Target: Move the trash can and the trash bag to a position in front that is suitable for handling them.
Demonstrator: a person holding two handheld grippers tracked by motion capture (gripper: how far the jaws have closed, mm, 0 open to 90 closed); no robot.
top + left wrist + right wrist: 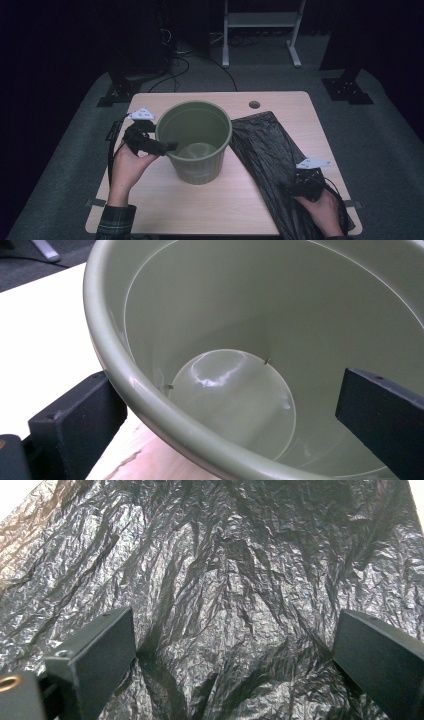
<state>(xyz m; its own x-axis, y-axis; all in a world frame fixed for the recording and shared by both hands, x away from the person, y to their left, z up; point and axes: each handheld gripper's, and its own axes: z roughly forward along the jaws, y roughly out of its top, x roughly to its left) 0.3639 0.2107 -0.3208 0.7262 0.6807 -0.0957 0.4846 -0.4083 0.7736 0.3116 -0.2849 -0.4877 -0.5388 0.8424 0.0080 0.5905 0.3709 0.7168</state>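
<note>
Left hand-held gripper (167, 146) spread astride the green bin (196, 150) rim; right hand-held gripper (294, 189) spread over the black bag (265, 145).

A pale wooden rectangular table (280, 102) with rounded corners stood on a grey floor (380, 130), a small round hole (254, 104) near its far edge. An olive-green ribbed plastic bin (196, 162) stood upright on it, left of centre. Just beside the bin, a crinkled black plastic bag (265, 150) lay flat, reaching over the table's near right edge.
</note>
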